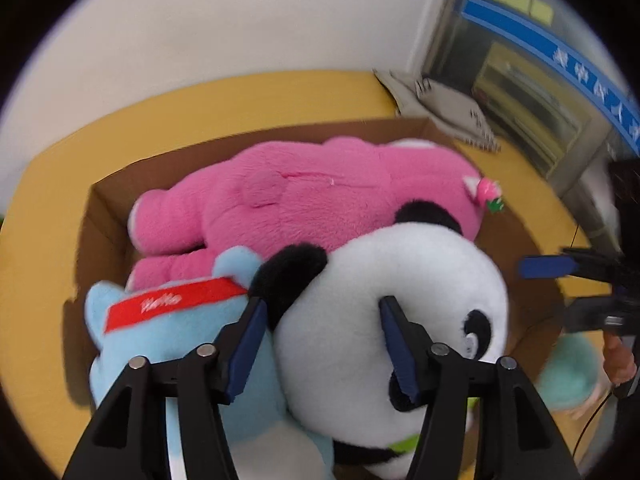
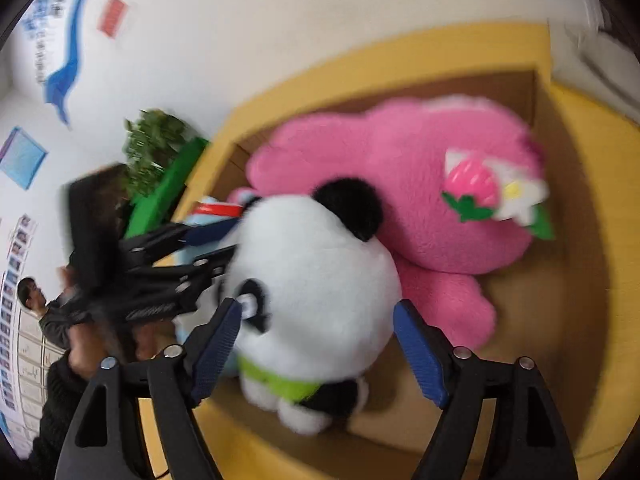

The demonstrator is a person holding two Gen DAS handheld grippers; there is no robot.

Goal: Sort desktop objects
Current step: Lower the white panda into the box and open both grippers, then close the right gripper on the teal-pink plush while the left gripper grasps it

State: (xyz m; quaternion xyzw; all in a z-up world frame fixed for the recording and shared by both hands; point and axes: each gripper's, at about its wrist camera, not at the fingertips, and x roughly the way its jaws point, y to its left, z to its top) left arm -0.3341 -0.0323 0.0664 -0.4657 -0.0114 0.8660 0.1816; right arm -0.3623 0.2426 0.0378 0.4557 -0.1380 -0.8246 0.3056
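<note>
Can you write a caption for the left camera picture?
Open left claw over panda, blue and pink plushies in box.

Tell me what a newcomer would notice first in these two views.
The big white panda fills the foreground, lying in the cardboard box with both grippers' open fingers framing its head. Behind it the bright pink plush takes up most of the box, a strawberry charm on its ear. At the panda's left sits a pale blue plush with a red band.
</note>
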